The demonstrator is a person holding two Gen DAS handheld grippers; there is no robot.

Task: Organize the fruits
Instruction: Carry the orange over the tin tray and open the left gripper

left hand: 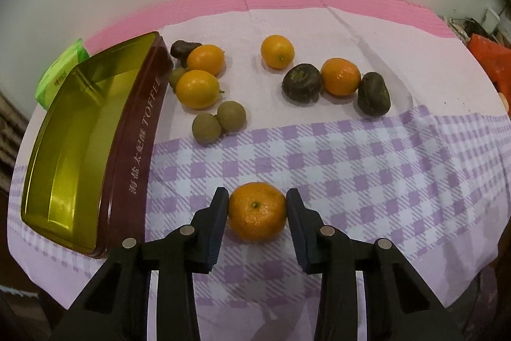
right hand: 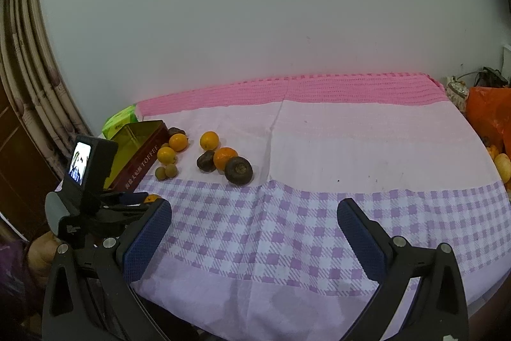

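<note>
Left wrist view: my left gripper (left hand: 257,206) has its fingers (left hand: 214,226) closed against both sides of a tangerine (left hand: 257,211) resting on the checked cloth (left hand: 367,168) of the worktop. Open toffee tin (left hand: 80,143) just left; other fruits (left hand: 278,51) lie beyond, near the tin.

Right wrist view: my right gripper (right hand: 254,240) hangs over the cloth, fingers (right hand: 147,240) wide apart, holding nothing. Fruit cluster sits far left beside the tin.
</note>
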